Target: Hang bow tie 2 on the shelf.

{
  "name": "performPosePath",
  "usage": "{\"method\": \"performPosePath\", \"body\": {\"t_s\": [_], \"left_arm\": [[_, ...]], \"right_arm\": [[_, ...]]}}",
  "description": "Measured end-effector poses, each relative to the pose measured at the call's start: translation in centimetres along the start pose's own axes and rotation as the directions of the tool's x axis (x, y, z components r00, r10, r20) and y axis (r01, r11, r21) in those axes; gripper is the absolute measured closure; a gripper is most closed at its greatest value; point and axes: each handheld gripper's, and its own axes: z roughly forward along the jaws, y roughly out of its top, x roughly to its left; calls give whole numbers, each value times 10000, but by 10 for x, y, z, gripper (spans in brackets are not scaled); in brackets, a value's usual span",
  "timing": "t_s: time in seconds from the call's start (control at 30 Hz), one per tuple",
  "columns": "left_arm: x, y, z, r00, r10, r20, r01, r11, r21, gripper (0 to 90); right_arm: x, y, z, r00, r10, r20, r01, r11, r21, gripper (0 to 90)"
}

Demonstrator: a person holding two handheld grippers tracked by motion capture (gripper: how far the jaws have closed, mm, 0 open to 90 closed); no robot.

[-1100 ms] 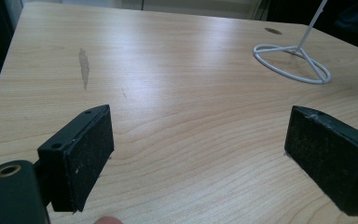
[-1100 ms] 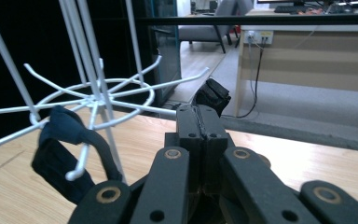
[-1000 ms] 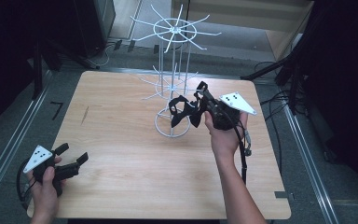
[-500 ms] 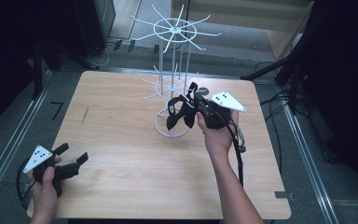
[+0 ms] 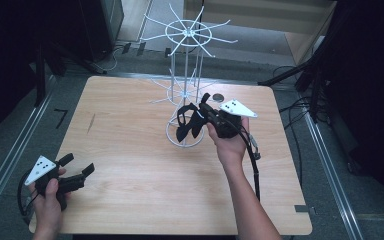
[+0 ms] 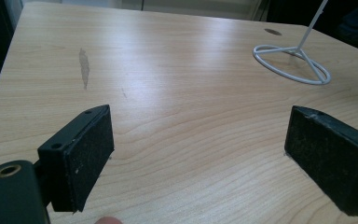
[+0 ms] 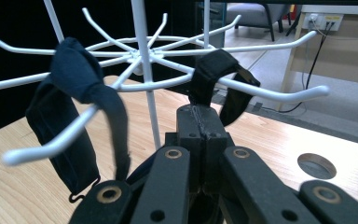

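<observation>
On the table, near its far middle, a white wire rack is stood on a ring base, with two tiers of spokes fanning out from its post. Against the lower tier the right gripper is held by the right hand, its jaws pressed fully together on a black strap. In the right gripper view that strap is seen looped over one white spoke just above the closed jaw tips, with its two ends running down to them. A second part of the dark cloth is draped over another spoke to the left of the post, hanging down in a loose fold with its lower edge clear of the table. In the high view the cloth is seen as a black bundle hanging beside the post, above the ring base and just in front of the right gripper.

At the near left corner of the table the left gripper is held low by the left hand, well apart from the rack. Its jaws are spread wide with nothing between them; in the left gripper view bare wood is seen between the two pads, and the ring base of the rack lies far off at the upper right. A small round hole is cut in the tabletop beyond the rack.
</observation>
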Motion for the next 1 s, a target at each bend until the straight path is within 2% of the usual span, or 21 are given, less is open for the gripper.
{"method": "performPosePath", "body": {"t_s": [0.17, 0.3, 0.47, 0.53, 0.67, 0.73, 1.0], "left_arm": [[0, 0, 0, 10000, 13, 0, -13, 10000, 23, 84], [0, 0, 0, 10000, 23, -28, -22, 10000, 41, 84], [0, 0, 0, 10000, 19, -16, -19, 10000, -46, 85], [0, 0, 0, 10000, 20, -30, -20, 10000, -39, 85], [0, 0, 0, 10000, 28, -15, -28, 10000, -52, 85], [-1, 0, 0, 10000, 33, -8, -33, 10000, -20, 84], [-4, -1, 0, 9994, 313, -147, -314, 9995, -50, 85]], "right_arm": [[-6, -6, -2, 10000, -63, 9, 63, 9998, -169, 831], [-11, -12, -6, 9997, 186, 181, -180, 9994, -300, 746], [-18, -22, -13, 9982, 591, 49, -588, 9973, -445, 623], [-20, -25, -17, 9977, 665, 91, -660, 9967, -480, 557], [-25, -32, -24, 9969, 773, 136, -764, 9953, -597, 495], [-27, -35, -27, 9971, 739, 197, -729, 9962, -468, 432], [-29, -46, -36, 9964, 707, 461, -690, 9970, -364, 291]]}}
